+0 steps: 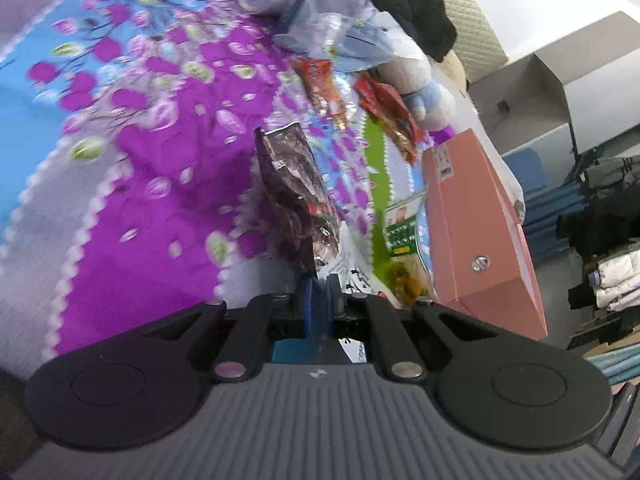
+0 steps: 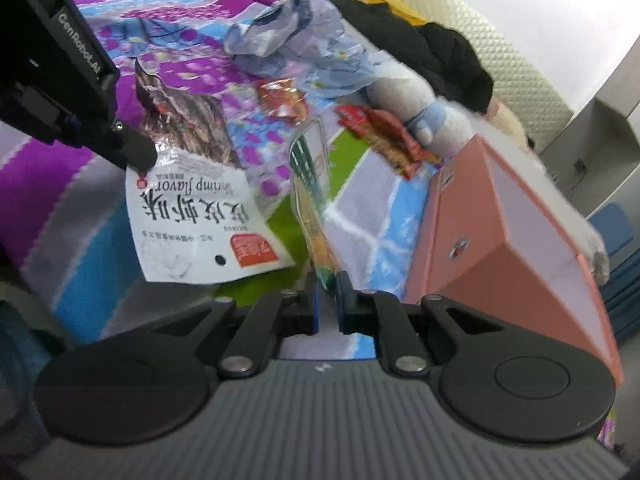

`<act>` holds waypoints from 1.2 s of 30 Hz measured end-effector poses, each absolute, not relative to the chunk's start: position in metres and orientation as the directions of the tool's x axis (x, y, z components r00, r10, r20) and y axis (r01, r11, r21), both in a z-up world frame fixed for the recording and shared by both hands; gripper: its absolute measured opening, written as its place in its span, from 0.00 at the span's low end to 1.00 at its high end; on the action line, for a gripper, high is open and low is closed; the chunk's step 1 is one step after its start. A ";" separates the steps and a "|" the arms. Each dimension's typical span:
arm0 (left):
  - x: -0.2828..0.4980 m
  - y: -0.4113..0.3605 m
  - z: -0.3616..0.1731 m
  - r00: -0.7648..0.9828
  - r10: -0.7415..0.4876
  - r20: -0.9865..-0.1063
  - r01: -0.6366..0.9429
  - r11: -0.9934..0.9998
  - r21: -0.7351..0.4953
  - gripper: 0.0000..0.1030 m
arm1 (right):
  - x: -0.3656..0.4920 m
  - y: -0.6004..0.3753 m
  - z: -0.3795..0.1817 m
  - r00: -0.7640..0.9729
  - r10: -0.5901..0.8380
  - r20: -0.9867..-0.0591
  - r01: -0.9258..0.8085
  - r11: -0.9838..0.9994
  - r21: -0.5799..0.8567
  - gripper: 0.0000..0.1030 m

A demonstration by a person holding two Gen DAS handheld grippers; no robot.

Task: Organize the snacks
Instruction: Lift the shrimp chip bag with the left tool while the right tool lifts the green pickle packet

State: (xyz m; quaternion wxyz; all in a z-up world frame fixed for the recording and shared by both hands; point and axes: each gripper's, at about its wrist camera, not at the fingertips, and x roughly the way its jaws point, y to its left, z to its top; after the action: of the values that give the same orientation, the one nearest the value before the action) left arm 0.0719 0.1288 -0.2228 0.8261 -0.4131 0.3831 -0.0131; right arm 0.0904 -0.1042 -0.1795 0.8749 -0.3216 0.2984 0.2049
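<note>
Snacks lay strewn over a bed with a purple, blue and green floral blanket [image 1: 132,184]. The left gripper [image 1: 317,292] had its jaws clenched on the lower edge of a shrimp-flavour snack bag [image 1: 294,196], held clear of the blanket; from the right wrist view the same bag [image 2: 192,216] hung upside down, its white printed panel facing the camera, with the left gripper [image 2: 138,156] pinching it at the upper left. The right gripper [image 2: 327,298] had its jaws closed on the tip of a green-and-clear snack packet [image 2: 310,184], which rose edge-on just beside the shrimp bag. That packet [image 1: 404,232] showed in the left view next to a pink box [image 1: 484,240]. The box [image 2: 516,236] stood on the blanket to the right of both held snacks. Farther back, red snack packets [image 2: 384,132] lay near a white and blue plush toy [image 2: 424,108], a crumpled pale plastic bag [image 2: 296,36] and a black jacket [image 2: 432,52].
</note>
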 end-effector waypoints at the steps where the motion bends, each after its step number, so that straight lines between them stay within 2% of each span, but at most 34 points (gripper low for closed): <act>1: 0.070 0.131 -0.225 0.703 -0.332 -0.629 -0.310 0.653 -0.691 0.08 | 0.088 -0.105 -0.182 0.726 0.178 -0.664 -0.562 0.711 -0.423 0.13; 3: 0.070 0.135 -0.230 0.686 -0.336 -0.645 -0.340 0.635 -0.693 0.09 | 0.087 -0.106 -0.183 0.702 0.197 -0.685 -0.576 0.723 -0.382 0.15; 4: 0.070 0.136 -0.231 0.677 -0.341 -0.653 -0.351 0.630 -0.693 0.17 | 0.087 -0.108 -0.183 0.687 0.219 -0.693 -0.584 0.735 -0.346 0.18; 5: 0.071 0.137 -0.233 0.667 -0.338 -0.664 -0.364 0.630 -0.686 0.25 | 0.087 -0.109 -0.182 0.674 0.239 -0.700 -0.591 0.742 -0.316 0.20; 6: 0.071 0.137 -0.232 0.663 -0.332 -0.671 -0.370 0.635 -0.678 0.46 | 0.088 -0.110 -0.181 0.661 0.257 -0.705 -0.598 0.747 -0.290 0.23; 7: 0.070 0.137 -0.231 0.665 -0.327 -0.671 -0.368 0.638 -0.676 0.62 | 0.088 -0.111 -0.180 0.652 0.273 -0.708 -0.603 0.752 -0.265 0.26; 8: 0.070 0.136 -0.231 0.675 -0.331 -0.659 -0.357 0.636 -0.684 0.65 | 0.089 -0.112 -0.179 0.642 0.286 -0.712 -0.607 0.757 -0.242 0.30; 9: 0.070 0.135 -0.230 0.685 -0.337 -0.646 -0.343 0.634 -0.693 0.69 | 0.090 -0.113 -0.179 0.632 0.297 -0.715 -0.608 0.763 -0.221 0.42; 10: 0.071 0.134 -0.229 0.686 -0.335 -0.646 -0.341 0.636 -0.692 0.71 | 0.091 -0.113 -0.178 0.628 0.307 -0.716 -0.607 0.768 -0.203 0.57; 11: 0.072 0.133 -0.229 0.682 -0.328 -0.653 -0.344 0.644 -0.683 0.71 | 0.092 -0.115 -0.177 0.622 0.322 -0.713 -0.609 0.772 -0.182 0.62; 12: 0.072 0.132 -0.228 0.680 -0.322 -0.658 -0.345 0.651 -0.676 0.71 | 0.093 -0.116 -0.177 0.616 0.339 -0.711 -0.614 0.772 -0.163 0.66; 14: 0.073 0.130 -0.228 0.687 -0.305 -0.659 -0.344 0.662 -0.666 0.72 | 0.096 -0.117 -0.176 0.611 0.355 -0.707 -0.619 0.771 -0.148 0.67; 16: 0.074 0.129 -0.228 0.697 -0.296 -0.653 -0.345 0.660 -0.667 0.74 | 0.102 -0.118 -0.177 0.631 0.349 -0.692 -0.608 0.777 -0.162 0.80; 17: 0.075 0.130 -0.228 0.701 -0.294 -0.649 -0.348 0.654 -0.672 0.74 | 0.106 -0.119 -0.178 0.640 0.349 -0.685 -0.602 0.781 -0.165 0.84; 24: 0.085 0.135 -0.230 0.721 -0.266 -0.639 -0.373 0.628 -0.683 0.74 | 0.147 -0.121 -0.195 0.579 0.355 -0.734 -0.600 0.796 -0.088 0.85; 25: 0.087 0.135 -0.231 0.722 -0.263 -0.640 -0.377 0.626 -0.682 0.75 | 0.150 -0.121 -0.198 0.570 0.366 -0.736 -0.607 0.791 -0.077 0.92; 27: 0.090 0.135 -0.230 0.722 -0.258 -0.642 -0.381 0.625 -0.681 0.75 | 0.152 -0.119 -0.205 0.546 0.373 -0.750 -0.627 0.776 -0.069 0.97; 29: 0.092 0.135 -0.231 0.725 -0.249 -0.642 -0.393 0.616 -0.682 0.75 | 0.149 -0.116 -0.208 0.544 0.366 -0.755 -0.638 0.765 -0.088 0.97; 32: 0.096 0.134 -0.232 0.729 -0.233 -0.644 -0.400 0.619 -0.676 0.75 | 0.150 -0.120 -0.211 0.511 0.386 -0.768 -0.636 0.771 -0.035 0.97; 36: 0.103 0.130 -0.231 0.728 -0.212 -0.652 -0.396 0.646 -0.653 0.75 | 0.145 -0.123 -0.212 0.508 0.393 -0.766 -0.619 0.786 -0.007 0.86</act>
State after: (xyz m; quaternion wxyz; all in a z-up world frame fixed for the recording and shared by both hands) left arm 0.1026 0.1304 -0.2309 0.8308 -0.4172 0.3643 0.0554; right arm 0.1451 -0.1234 -0.2116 0.8567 -0.1416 0.3985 0.2952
